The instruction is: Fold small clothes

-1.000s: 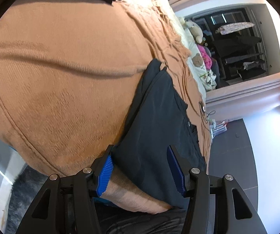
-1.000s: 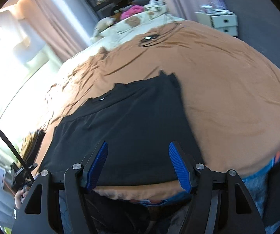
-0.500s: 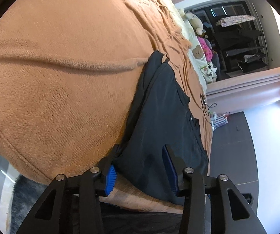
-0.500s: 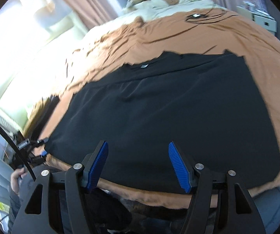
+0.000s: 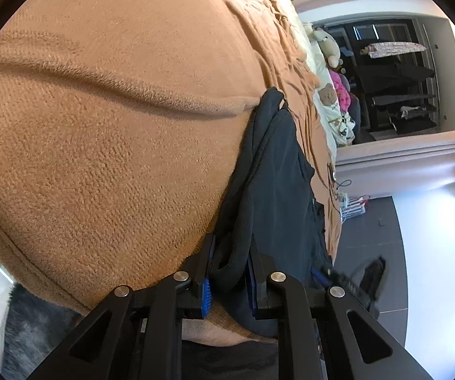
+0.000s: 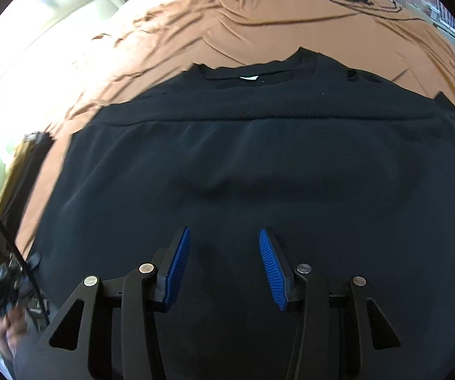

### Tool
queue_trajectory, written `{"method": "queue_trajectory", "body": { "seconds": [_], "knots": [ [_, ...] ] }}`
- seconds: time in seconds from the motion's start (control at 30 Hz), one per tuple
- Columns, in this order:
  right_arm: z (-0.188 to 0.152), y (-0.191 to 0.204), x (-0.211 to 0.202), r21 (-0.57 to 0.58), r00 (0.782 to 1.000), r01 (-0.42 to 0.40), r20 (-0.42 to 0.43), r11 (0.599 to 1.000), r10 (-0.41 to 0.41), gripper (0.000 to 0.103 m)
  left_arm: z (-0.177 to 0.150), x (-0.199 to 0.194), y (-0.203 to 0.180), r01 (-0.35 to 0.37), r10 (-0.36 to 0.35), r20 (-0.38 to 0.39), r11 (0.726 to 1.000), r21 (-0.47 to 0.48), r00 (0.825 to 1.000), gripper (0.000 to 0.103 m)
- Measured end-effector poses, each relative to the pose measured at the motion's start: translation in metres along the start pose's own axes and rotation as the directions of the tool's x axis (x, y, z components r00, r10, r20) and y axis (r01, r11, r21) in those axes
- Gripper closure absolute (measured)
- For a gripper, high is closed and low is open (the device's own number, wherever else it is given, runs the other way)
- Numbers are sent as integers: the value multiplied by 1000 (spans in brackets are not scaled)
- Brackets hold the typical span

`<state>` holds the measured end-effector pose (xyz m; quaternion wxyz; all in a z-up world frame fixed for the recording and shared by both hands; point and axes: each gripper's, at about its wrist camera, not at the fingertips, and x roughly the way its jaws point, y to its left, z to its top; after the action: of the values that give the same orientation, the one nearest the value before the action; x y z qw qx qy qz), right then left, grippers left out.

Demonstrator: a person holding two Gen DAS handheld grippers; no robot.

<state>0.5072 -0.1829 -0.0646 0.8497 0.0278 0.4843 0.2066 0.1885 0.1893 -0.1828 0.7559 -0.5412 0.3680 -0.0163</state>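
Black top [image 6: 259,164] lies flat on brown blanket [image 6: 259,28], neck at 12 o'clock. Left gripper [image 5: 229,272], just closing, pinches its bunched corner; right gripper [image 6: 225,259], narrowing, hovers open w/ nothing between. Cable [image 6: 366,0] at 1 o'clock.

Found no readable text, brand, number or sign anywhere. Noted a small white neck label [image 6: 249,78] on the black knitted garment [image 6: 259,164], too small and blurred to read.
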Motion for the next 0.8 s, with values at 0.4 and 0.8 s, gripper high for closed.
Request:
{"method": "queue_trajectory", "body": {
  "seconds": [0.4, 0.8],
  "knots": [
    [72, 12, 64, -27, 991, 134, -5, 991, -135, 70, 0, 7, -5, -26, 26, 3, 1000, -3, 1000, 86],
    [91, 20, 86, -39, 985, 148, -88, 988, -151, 76, 0, 9, -8, -40, 40, -16, 999, 6, 999, 83]
  ]
}}
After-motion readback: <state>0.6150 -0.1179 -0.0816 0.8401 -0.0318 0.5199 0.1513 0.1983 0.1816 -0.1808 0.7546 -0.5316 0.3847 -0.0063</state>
